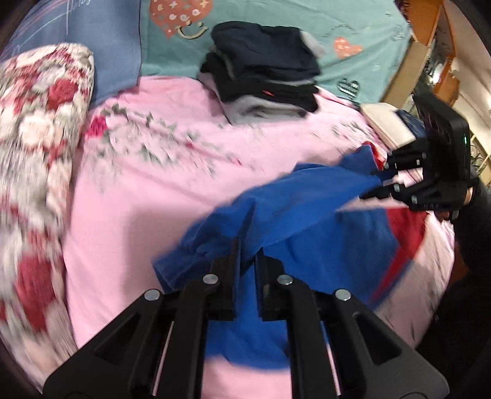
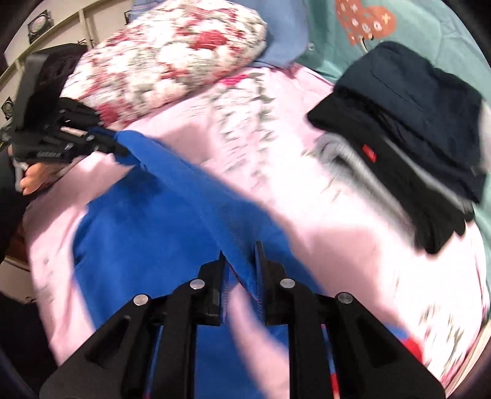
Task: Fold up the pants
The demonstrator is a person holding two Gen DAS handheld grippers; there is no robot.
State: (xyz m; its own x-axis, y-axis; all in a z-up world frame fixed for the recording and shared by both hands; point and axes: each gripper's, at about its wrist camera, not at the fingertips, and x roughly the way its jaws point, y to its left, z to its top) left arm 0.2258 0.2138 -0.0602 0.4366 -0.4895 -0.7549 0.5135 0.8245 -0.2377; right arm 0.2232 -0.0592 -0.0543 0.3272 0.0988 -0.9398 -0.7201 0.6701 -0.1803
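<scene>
Blue pants (image 1: 307, 214) with red trim hang stretched between my two grippers above the pink bedsheet (image 1: 138, 199). My left gripper (image 1: 248, 245) is shut on one end of the blue pants; it also shows in the right wrist view (image 2: 119, 149) at the left, pinching the fabric. My right gripper (image 2: 241, 254) is shut on the other end of the blue pants (image 2: 184, 199); it also shows in the left wrist view (image 1: 376, 181) at the right. The lower part of the pants drapes onto the sheet. Both views are motion-blurred.
A stack of folded dark and grey clothes (image 1: 264, 67) lies at the far side of the bed, also in the right wrist view (image 2: 408, 129). A floral pillow (image 1: 40, 138) lies at the left. A teal blanket (image 1: 353, 27) and wooden furniture (image 1: 429, 55) are beyond.
</scene>
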